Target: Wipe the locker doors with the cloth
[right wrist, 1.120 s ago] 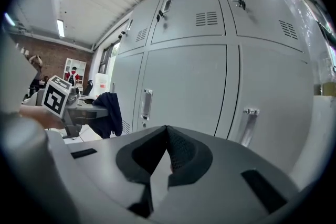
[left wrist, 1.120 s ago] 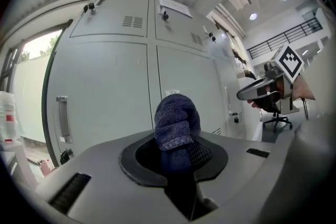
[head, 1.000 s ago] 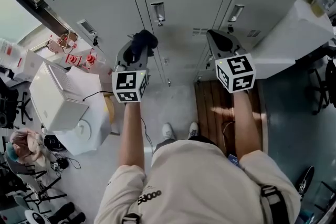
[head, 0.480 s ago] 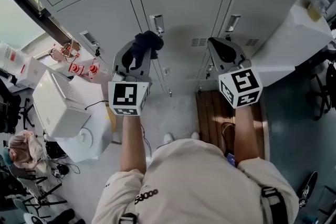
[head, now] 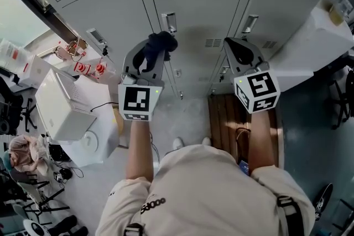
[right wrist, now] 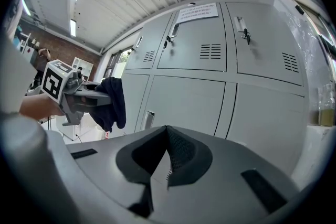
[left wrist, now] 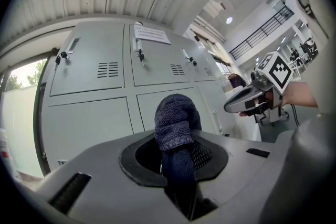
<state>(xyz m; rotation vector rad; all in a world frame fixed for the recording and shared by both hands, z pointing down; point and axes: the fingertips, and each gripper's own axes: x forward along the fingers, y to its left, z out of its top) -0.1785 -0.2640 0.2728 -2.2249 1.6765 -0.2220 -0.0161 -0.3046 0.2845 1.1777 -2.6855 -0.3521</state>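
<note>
The left gripper [head: 150, 55] has its jaws clamped on the dark blue cloth [left wrist: 176, 118], which bunches up above the jaws in front of the grey locker doors [head: 193, 0], near a door handle [head: 170, 22]; whether the cloth touches a door cannot be told. The right gripper [right wrist: 167, 152] is beside it with its jaws closed together on nothing. A white sheet [left wrist: 151, 34] is stuck on an upper door, its print too small to read.
</note>
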